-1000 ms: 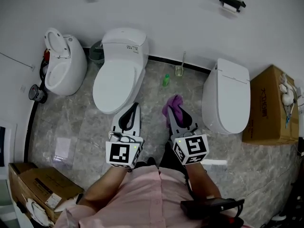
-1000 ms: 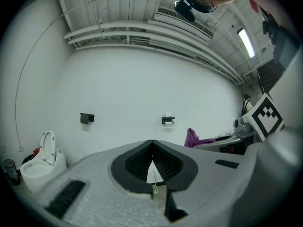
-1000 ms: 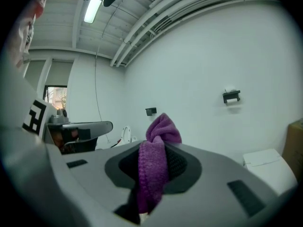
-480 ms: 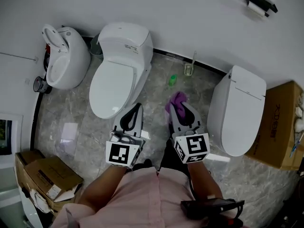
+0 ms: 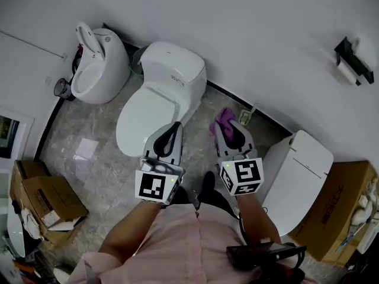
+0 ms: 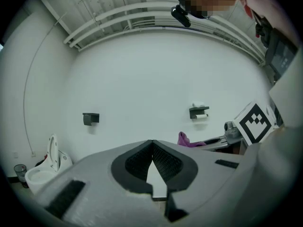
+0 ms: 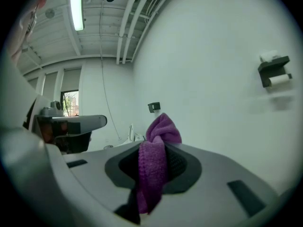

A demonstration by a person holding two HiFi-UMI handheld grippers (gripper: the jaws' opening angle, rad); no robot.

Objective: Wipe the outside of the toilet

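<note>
The toilet (image 5: 155, 105) is seen at centre-left of the head view, lid shut, standing on the grey marble floor (image 5: 77, 152) against the white wall (image 5: 254, 34). The left gripper (image 5: 175, 126) is laid over the lower right edge of its bowl in the picture; whether contact is made cannot be told. Its jaws are pressed together at the tips with nothing held between them. Just to the right, the right gripper (image 5: 225, 125) is held off the toilet's side, its jaws clamped on a purple cloth (image 7: 153, 167) — a bunched end sticks out past the tips. A small floor holder (image 5: 244, 116) is found just beside the cloth at the wall's foot.

Further out, a second toilet (image 5: 98, 67) with its lid raised is seen at upper left, and a third (image 5: 298, 170) at lower right. Cardboard boxes are set at the lower left (image 5: 41, 199) and lower right (image 5: 340, 209) edges. A paper holder (image 5: 353, 61) is fixed to the wall at upper right.

The toilet's long axis is laid diagonally — tank (image 5: 175, 64) toward the upper right, bowl front pointed to the lower left.
</note>
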